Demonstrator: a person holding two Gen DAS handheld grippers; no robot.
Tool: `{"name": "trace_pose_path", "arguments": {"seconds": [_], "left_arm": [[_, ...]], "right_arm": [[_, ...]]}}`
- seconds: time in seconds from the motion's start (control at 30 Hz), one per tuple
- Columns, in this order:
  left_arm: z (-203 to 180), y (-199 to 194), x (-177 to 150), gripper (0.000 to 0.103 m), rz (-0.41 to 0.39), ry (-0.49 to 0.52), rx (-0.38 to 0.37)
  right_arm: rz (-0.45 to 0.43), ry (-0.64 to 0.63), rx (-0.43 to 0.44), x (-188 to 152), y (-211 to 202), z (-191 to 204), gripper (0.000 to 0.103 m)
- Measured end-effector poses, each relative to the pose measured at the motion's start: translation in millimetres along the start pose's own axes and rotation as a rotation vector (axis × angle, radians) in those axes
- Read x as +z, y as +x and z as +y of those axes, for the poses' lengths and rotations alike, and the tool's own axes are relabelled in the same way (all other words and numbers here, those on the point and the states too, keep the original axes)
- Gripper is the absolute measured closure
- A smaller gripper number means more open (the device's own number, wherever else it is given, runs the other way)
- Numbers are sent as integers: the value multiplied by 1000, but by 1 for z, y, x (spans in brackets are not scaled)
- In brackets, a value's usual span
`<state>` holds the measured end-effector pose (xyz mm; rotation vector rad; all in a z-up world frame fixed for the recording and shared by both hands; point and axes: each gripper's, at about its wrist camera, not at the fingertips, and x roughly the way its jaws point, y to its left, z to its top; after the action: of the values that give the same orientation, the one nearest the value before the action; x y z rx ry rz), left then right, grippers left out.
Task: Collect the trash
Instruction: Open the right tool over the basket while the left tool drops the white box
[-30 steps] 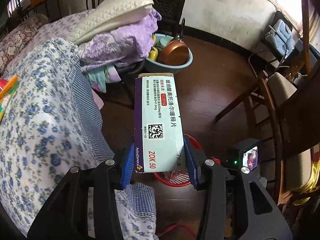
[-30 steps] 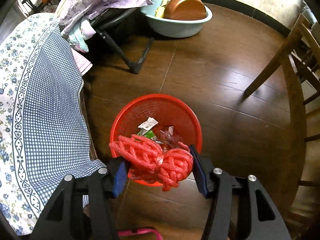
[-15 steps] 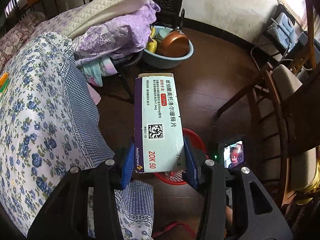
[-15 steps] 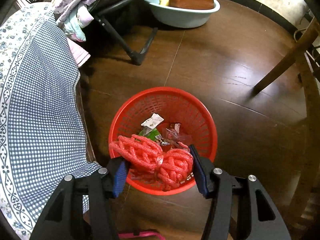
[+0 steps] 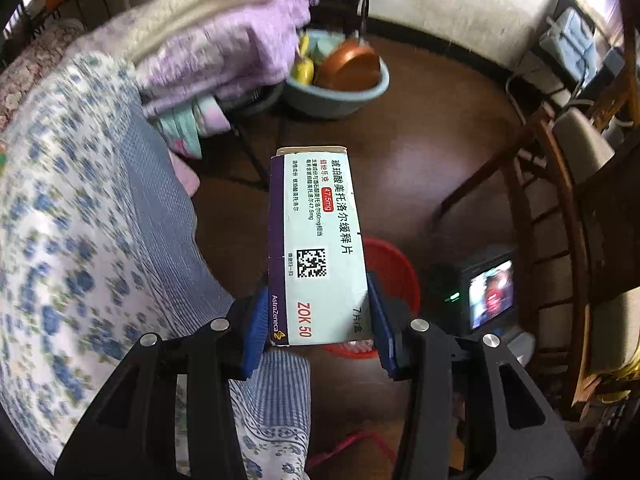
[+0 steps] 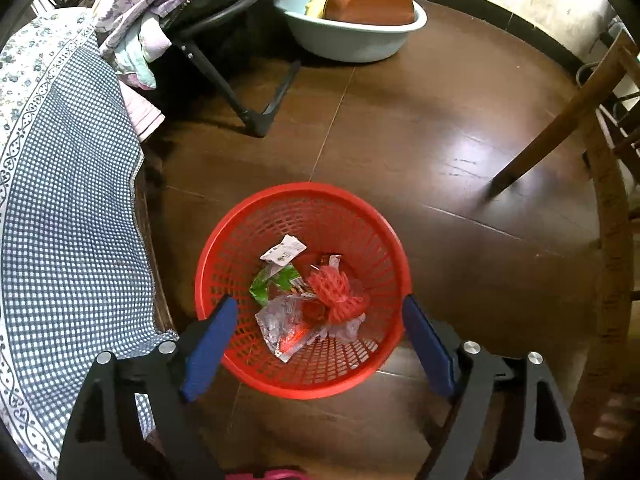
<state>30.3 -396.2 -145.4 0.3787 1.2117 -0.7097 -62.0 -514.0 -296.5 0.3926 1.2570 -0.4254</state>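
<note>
My left gripper (image 5: 316, 326) is shut on a pale green medicine box (image 5: 316, 240) with a purple edge, held upright above the floor. Part of the red mesh basket (image 5: 394, 272) shows behind the box. In the right wrist view my right gripper (image 6: 320, 340) is open and empty, right above the red basket (image 6: 248, 220). The red foam fruit net (image 6: 336, 294) lies inside the basket among clear plastic wrappers (image 6: 286, 328) and a green wrapper (image 6: 272, 280).
A table with a blue floral and checked cloth (image 6: 68, 208) stands at the left. A pale blue basin (image 6: 352, 36) with a copper pan sits on the dark wood floor beyond. A laundry rack leg (image 6: 256, 124) and wooden chairs (image 6: 560, 128) stand nearby.
My right gripper has opened and the red foam net has dropped into the basket. The right gripper has moved further over the basket. The left gripper has swung with the box still held.
</note>
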Motion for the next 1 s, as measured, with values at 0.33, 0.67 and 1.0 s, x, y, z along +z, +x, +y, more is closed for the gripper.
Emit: {"name": "trace_pose_path", "arguments": {"seconds": [0.33, 0.67, 1.0], "left_arm": [[-42, 63, -5, 57, 268, 65, -43], [-58, 125, 6, 57, 388, 51, 20], [-55, 166, -3, 57, 492, 7, 18]], "right_arm": [[-54, 10, -56, -8, -44, -47, 21], [-58, -23, -36, -23, -61, -62, 21], [-40, -8, -14, -34, -53, -69, 20]]}}
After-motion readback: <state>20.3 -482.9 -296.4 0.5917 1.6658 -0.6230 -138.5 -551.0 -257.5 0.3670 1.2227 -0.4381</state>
